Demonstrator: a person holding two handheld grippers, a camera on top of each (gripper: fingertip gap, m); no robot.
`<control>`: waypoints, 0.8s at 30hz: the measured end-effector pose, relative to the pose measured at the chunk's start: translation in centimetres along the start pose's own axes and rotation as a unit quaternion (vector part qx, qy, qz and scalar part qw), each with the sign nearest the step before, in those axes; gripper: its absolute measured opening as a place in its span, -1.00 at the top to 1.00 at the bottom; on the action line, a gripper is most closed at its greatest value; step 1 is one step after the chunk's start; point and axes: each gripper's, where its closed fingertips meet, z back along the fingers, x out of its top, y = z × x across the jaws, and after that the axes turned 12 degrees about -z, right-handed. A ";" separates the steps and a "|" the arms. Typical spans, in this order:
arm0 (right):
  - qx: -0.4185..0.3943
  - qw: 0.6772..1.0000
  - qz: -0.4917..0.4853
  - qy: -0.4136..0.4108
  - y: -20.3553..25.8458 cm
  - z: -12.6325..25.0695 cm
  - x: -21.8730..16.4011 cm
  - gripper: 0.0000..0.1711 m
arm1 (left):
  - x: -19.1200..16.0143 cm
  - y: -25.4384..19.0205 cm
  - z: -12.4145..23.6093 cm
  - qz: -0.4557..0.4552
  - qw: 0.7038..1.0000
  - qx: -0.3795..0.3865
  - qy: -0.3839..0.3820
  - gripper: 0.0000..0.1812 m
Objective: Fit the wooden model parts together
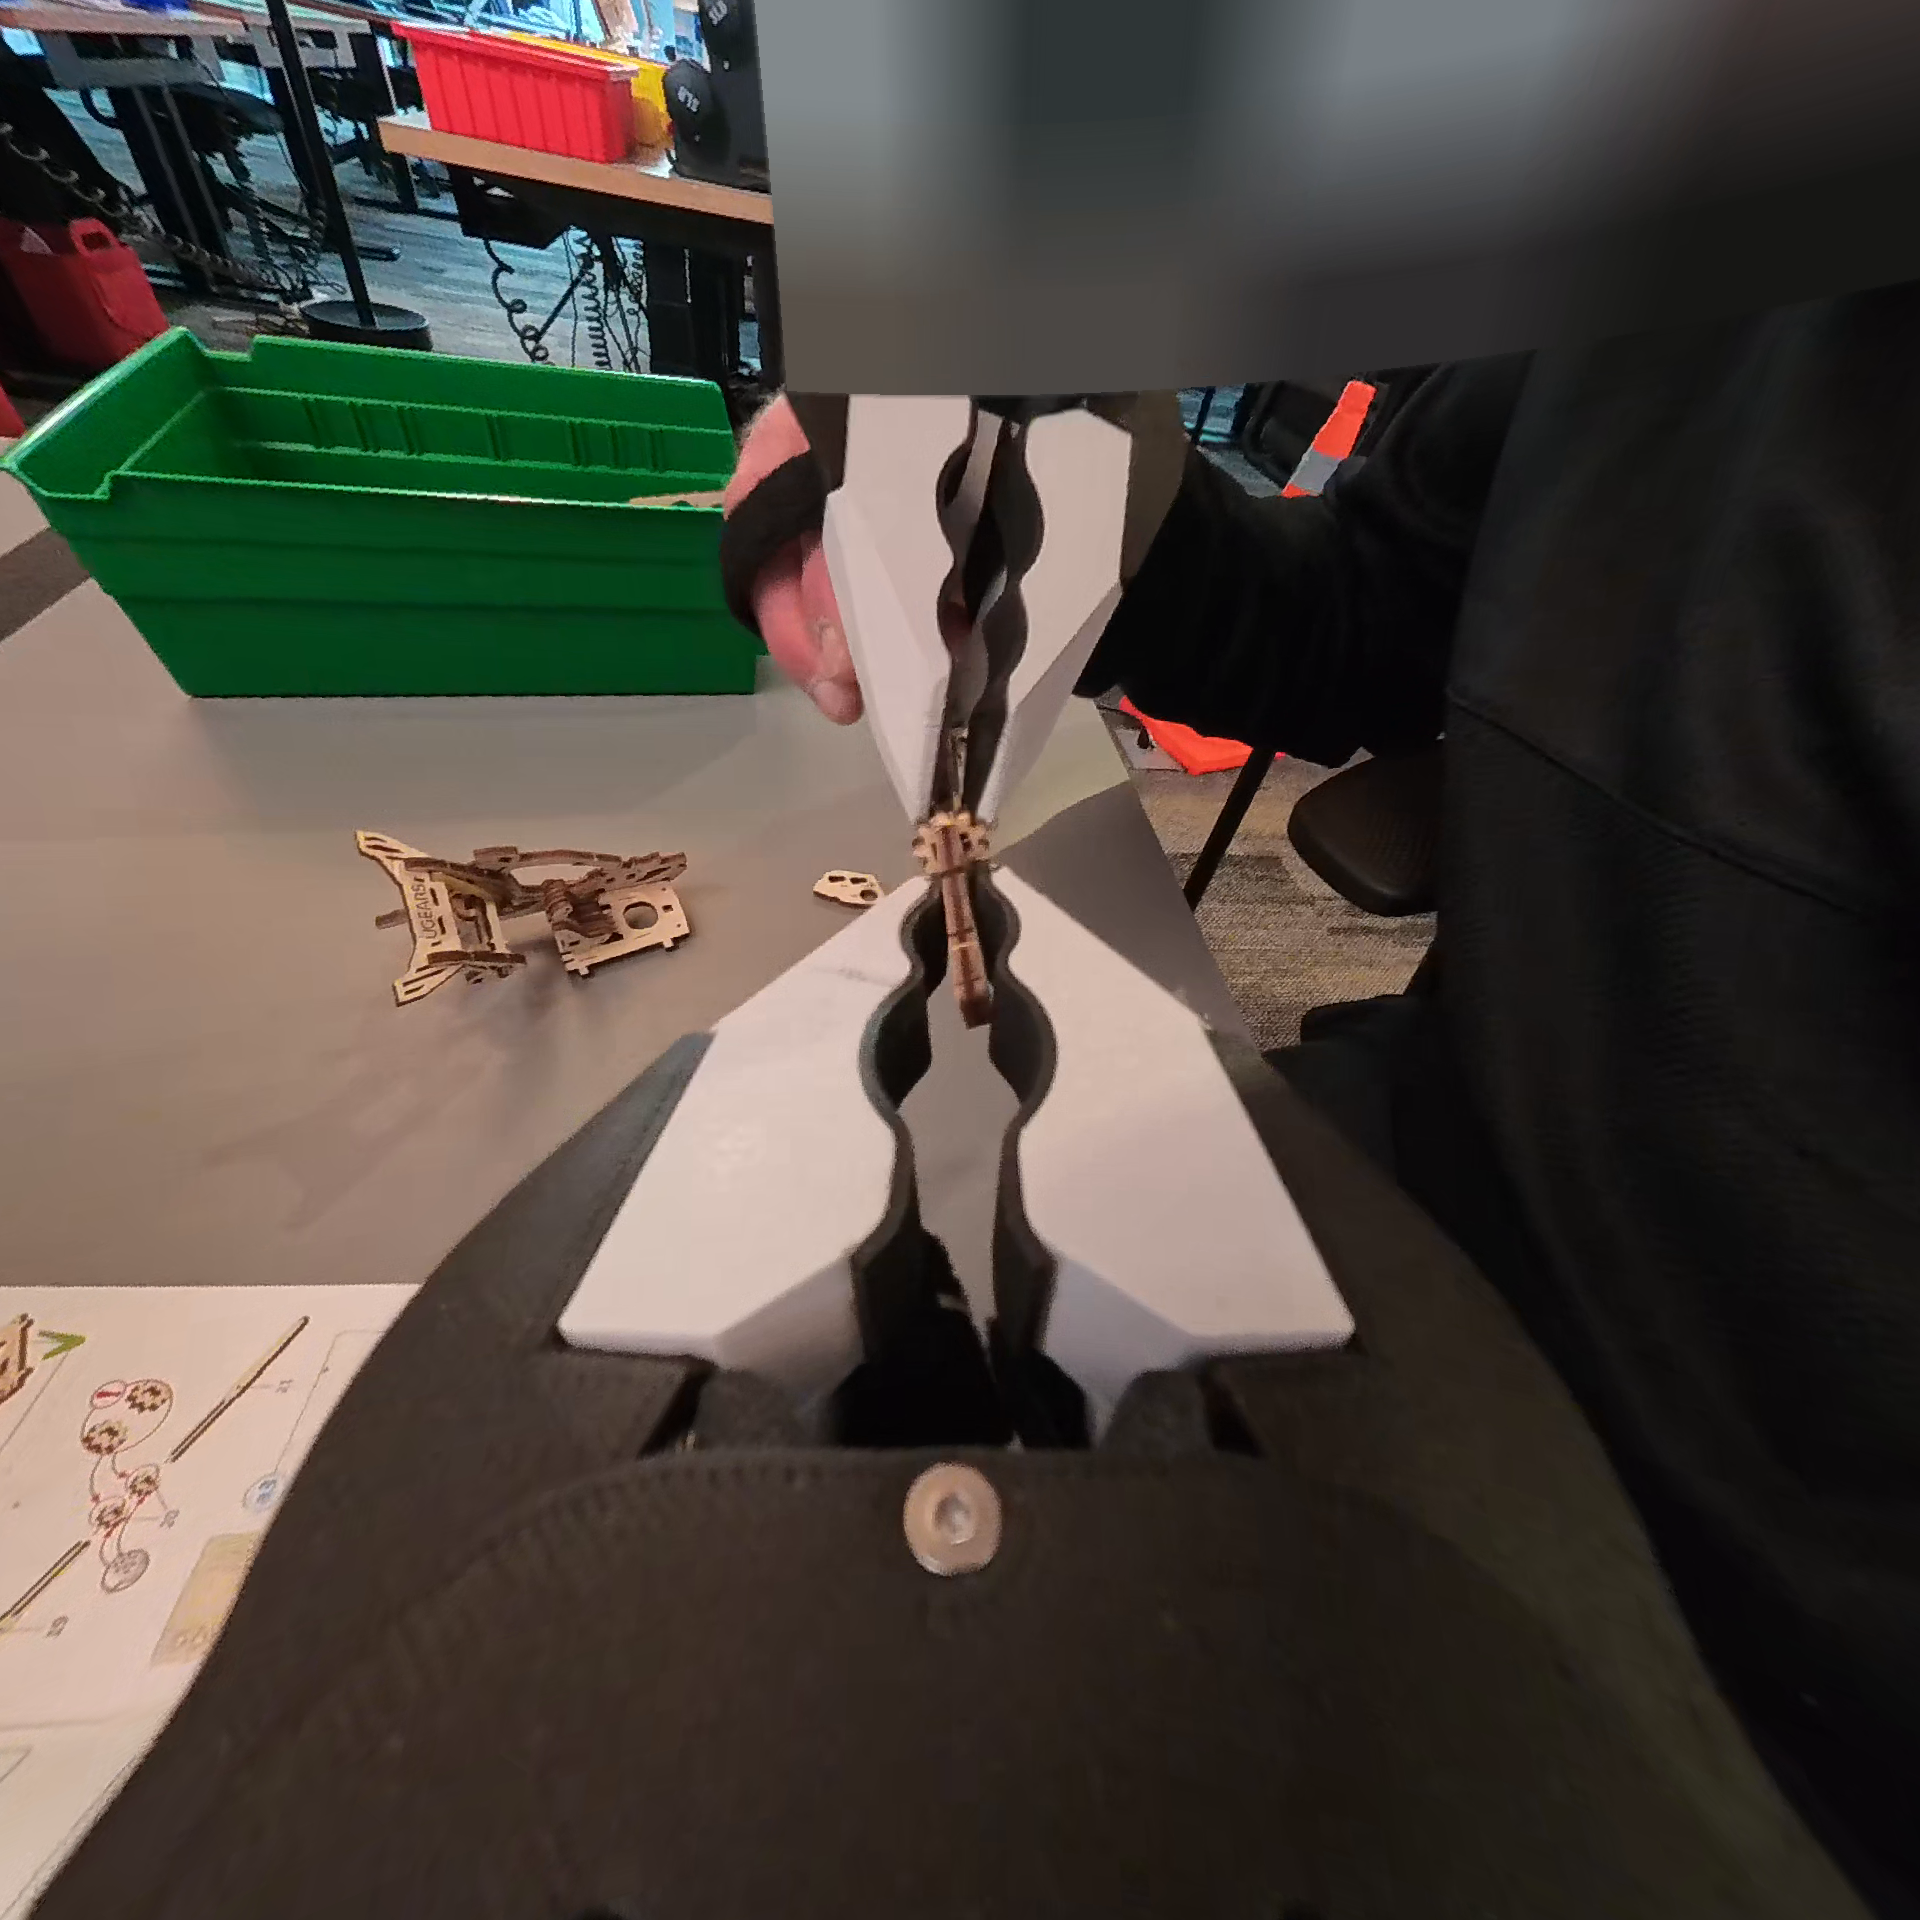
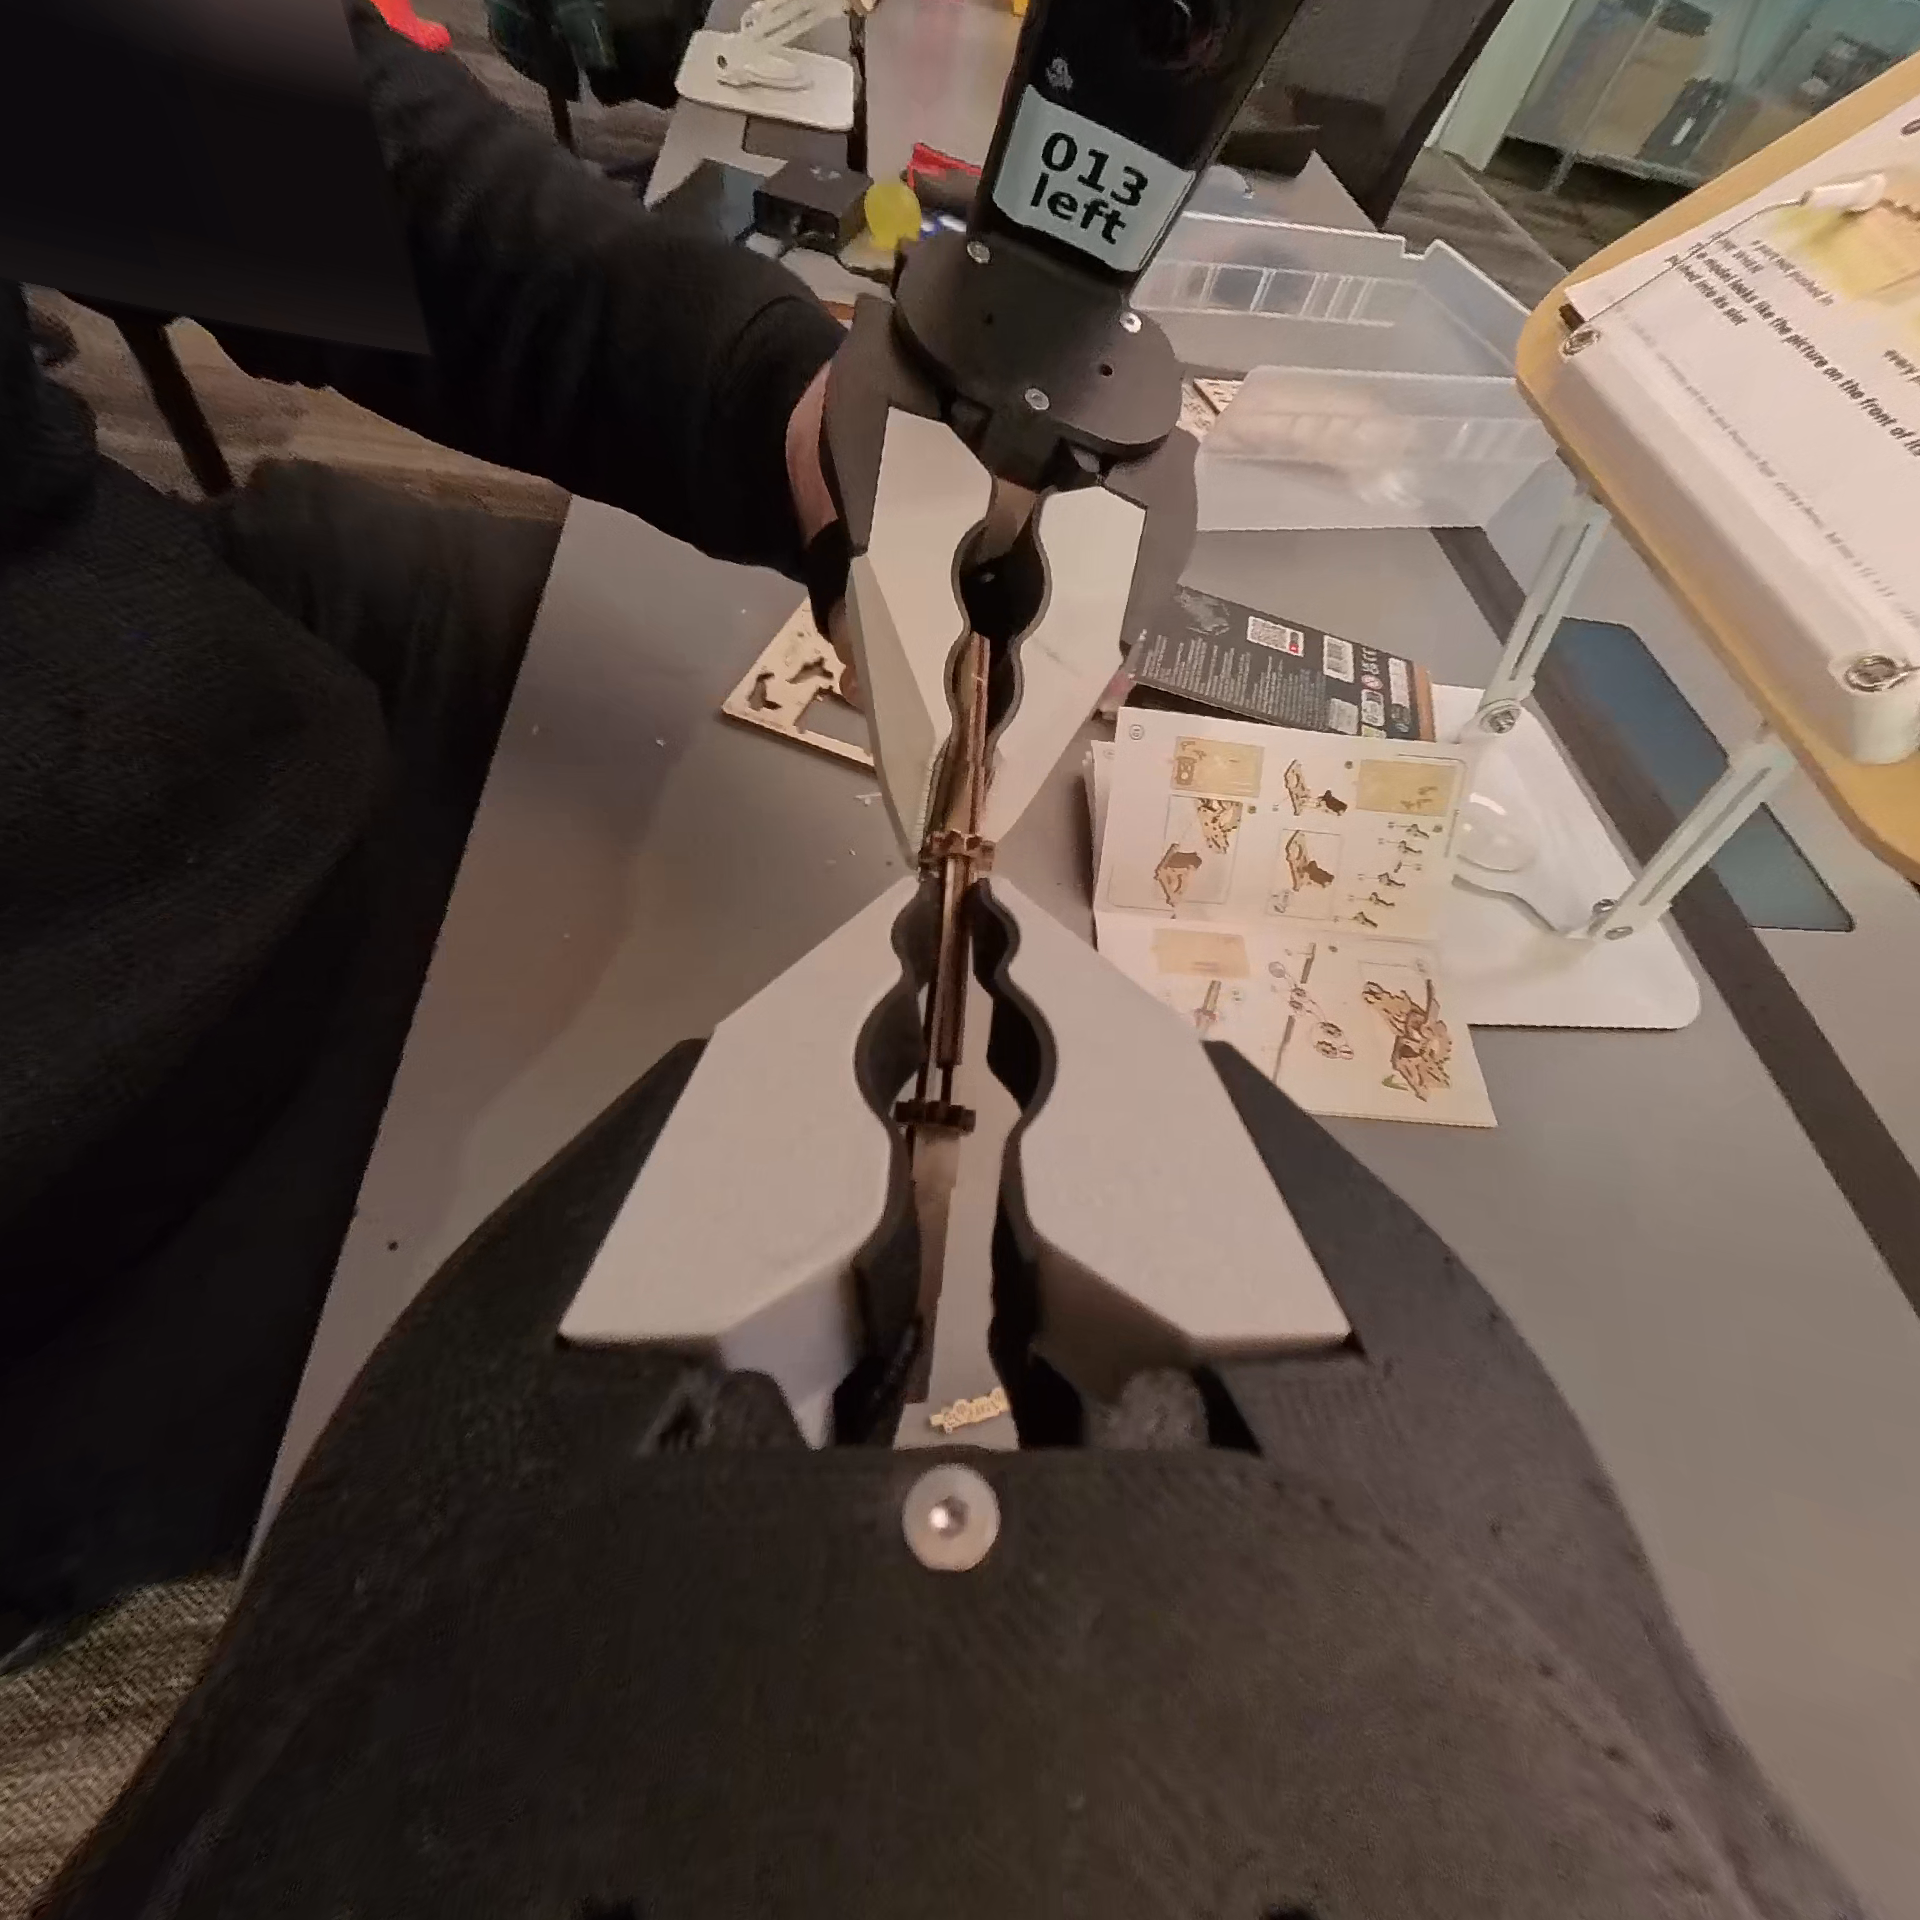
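Mid-assembly step, by the look of it: both tongs meet tip to tip above the worktop (image 1: 208,1039), joining small wooden parts in the air. The left tongs (image 1: 951,883) are pressed onto a flat wooden strip (image 1: 966,956) that runs back between their fingers. The right tongs (image 2: 948,883) pinch a thin wooden rod (image 2: 945,997) carrying a small toothed wheel (image 2: 932,1117) farther back in the gap. At the meeting point sits a small gear cluster (image 1: 948,840), touching both sets of tips; which tongs carry it I cannot tell.

Judged next move: push the rod and the strip together along their shared line, keeping both grips tight and the pieces straight, since thin wood could snap or slip sideways.

The partly built model (image 1: 520,914) lies on the worktop, well apart to the left of the tongs, with a loose small piece (image 1: 847,888) nearer the tips. Green bin (image 1: 416,561) behind; instruction sheet (image 2: 1288,935) lies flat beside the right tongs.
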 end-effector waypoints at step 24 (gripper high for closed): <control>0.039 0.988 -0.130 -0.075 -0.9 1.2 0.9 0.78 | 0.8 0.8 0.4 0.042 0.998 0.009 -0.038 0.97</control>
